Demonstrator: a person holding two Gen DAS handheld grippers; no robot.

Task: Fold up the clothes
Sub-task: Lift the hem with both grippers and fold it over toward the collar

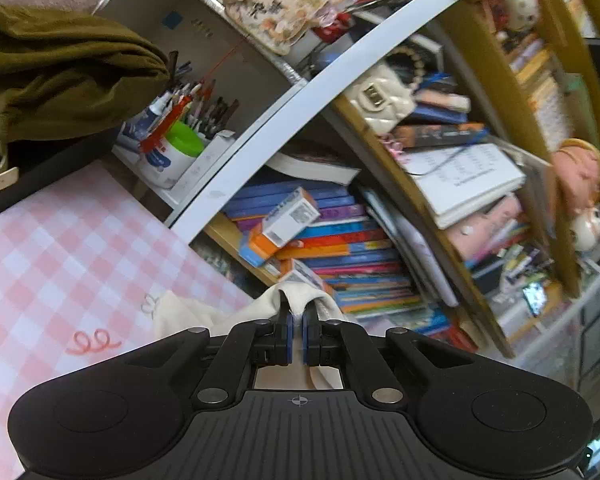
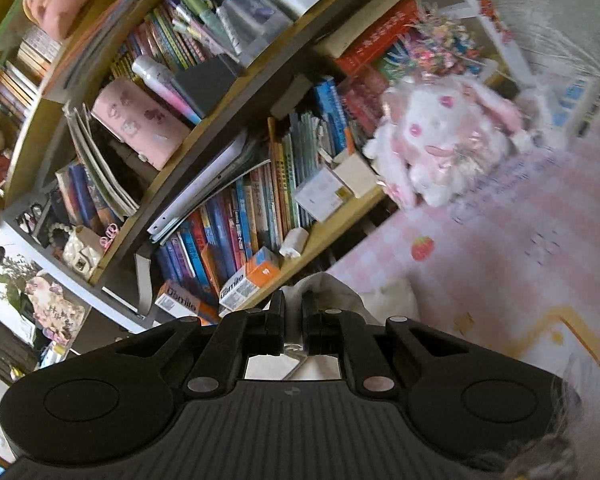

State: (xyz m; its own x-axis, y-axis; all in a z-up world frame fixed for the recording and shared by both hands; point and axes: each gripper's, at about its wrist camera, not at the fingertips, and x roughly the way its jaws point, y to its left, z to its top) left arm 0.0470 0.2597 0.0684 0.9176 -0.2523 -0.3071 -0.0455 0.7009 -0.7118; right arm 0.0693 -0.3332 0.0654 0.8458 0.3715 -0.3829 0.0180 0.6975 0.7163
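Claws point(image 1: 297, 312) point(image 2: 293, 304) clamping cream garment point(image 1: 188, 314)

The bookshelf point(image 1: 380, 240) stands behind the worktop point(image 1: 60, 248). A cloth point(image 1: 188, 314) lies on the worktop before the bookshelf, its edges between both pairs of jaws. A plush toy point(image 2: 440, 136) sits on the worktop against the bookshelf, right of the cloth.

Left gripper point(image 1: 297, 312) clamps cream garment point(image 1: 188, 314); pink checked cloth point(image 1: 60, 248) beneath.
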